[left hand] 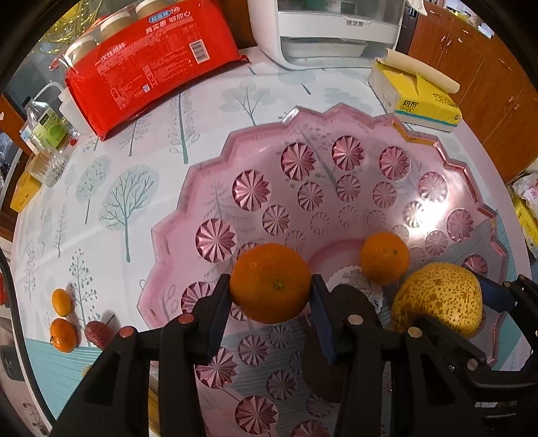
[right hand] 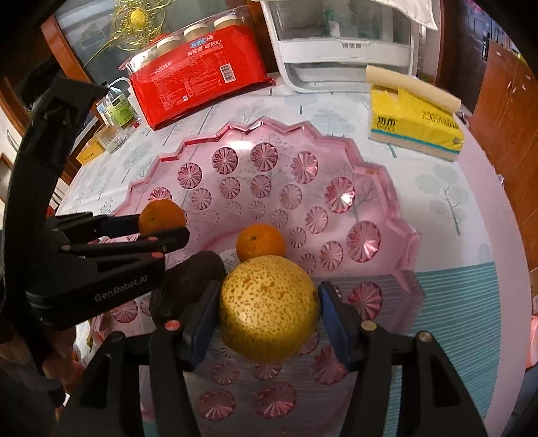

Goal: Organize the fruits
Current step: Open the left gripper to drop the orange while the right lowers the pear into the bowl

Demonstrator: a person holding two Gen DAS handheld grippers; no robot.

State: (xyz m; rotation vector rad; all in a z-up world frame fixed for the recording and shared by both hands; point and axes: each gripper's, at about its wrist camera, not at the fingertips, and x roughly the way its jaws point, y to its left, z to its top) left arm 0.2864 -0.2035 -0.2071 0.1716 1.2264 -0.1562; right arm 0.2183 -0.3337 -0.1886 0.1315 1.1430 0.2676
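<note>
Over the pink cut-glass bowl (left hand: 208,168) my left gripper (left hand: 270,285) is shut on an orange (left hand: 270,282), both pads pressing its sides. In the right wrist view my right gripper (right hand: 269,302) is shut on a yellow speckled pear (right hand: 269,307) just above the bowl (right hand: 386,188). A second orange (left hand: 384,257) (right hand: 260,243) rests inside the bowl, and a dark avocado (right hand: 188,285) lies beside it, under the left gripper (right hand: 164,227). The pear (left hand: 437,295) also shows at the right of the left wrist view. Two small oranges (left hand: 62,319) and a red fruit (left hand: 97,332) lie on the tablecloth left of the bowl.
A red pack of paper cups (left hand: 151,64) lies at the back left, with a bottle (left hand: 43,124) and a glass (left hand: 47,166) near the table's left edge. A white appliance (left hand: 329,30) stands at the back. A yellow tissue box (left hand: 417,97) sits back right. A person's hand (right hand: 64,349) grips the left tool.
</note>
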